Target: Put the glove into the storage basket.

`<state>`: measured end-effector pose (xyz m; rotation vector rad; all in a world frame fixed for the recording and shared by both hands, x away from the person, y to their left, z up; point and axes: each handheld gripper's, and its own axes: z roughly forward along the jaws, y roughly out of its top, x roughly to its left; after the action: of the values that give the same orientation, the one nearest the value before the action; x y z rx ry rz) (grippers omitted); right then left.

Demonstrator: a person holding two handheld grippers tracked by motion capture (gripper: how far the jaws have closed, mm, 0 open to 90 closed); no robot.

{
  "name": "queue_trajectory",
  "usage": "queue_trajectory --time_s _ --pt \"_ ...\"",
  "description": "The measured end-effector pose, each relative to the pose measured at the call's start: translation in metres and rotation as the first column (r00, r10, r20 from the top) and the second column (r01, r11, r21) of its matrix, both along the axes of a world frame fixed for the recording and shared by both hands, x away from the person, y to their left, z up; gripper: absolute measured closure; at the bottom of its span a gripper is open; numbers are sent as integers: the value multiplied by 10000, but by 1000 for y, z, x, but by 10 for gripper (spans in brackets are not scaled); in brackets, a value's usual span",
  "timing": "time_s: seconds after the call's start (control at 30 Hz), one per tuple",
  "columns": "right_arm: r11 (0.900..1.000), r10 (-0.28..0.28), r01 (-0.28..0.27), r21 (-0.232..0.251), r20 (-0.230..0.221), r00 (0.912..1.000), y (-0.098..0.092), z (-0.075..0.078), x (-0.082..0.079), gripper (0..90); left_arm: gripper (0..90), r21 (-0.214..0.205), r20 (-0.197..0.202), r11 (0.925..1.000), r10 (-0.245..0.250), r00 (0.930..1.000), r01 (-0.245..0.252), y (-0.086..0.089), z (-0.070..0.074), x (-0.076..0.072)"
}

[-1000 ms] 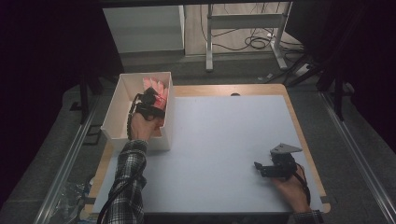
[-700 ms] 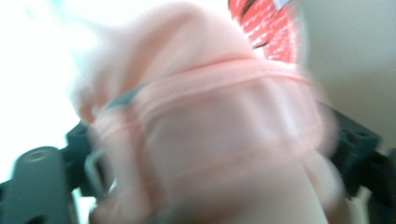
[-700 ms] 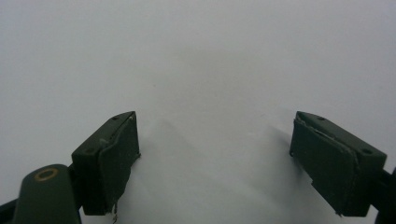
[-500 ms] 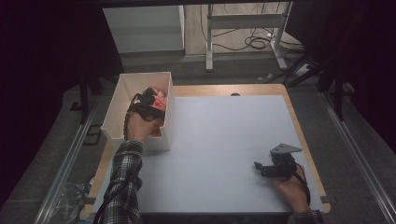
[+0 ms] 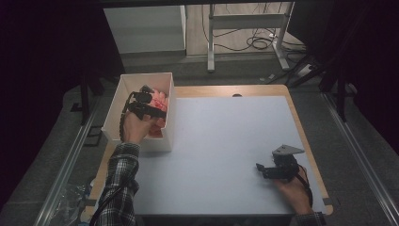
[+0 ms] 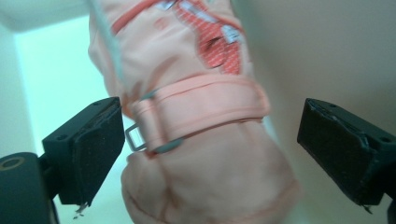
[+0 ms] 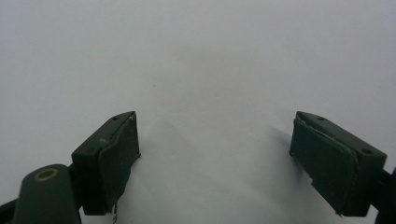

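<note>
Here the box [image 5: 113, 126] walls hem the pink glove [image 6: 196, 116].

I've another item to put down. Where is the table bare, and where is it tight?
The white tabletop is bare from the box across to the right gripper. Tight inside the box: the pink glove and the open left gripper crowd it.

No legible text or labels anywhere
</note>
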<state>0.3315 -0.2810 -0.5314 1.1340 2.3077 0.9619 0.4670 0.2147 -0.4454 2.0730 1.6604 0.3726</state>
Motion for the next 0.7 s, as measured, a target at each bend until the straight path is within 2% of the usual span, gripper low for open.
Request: queue_trajectory --time_s 0.37,0.7 --pt "10000 -9 9 -12 15 10000 0 0 0 160 64 6 744 9999 -109 9972 109 7 21 -18" --pt "10000 -11 11 -15 18 10000 0 0 0 160 53 -215 1133 9995 -210 9933 236 11 29 -32"
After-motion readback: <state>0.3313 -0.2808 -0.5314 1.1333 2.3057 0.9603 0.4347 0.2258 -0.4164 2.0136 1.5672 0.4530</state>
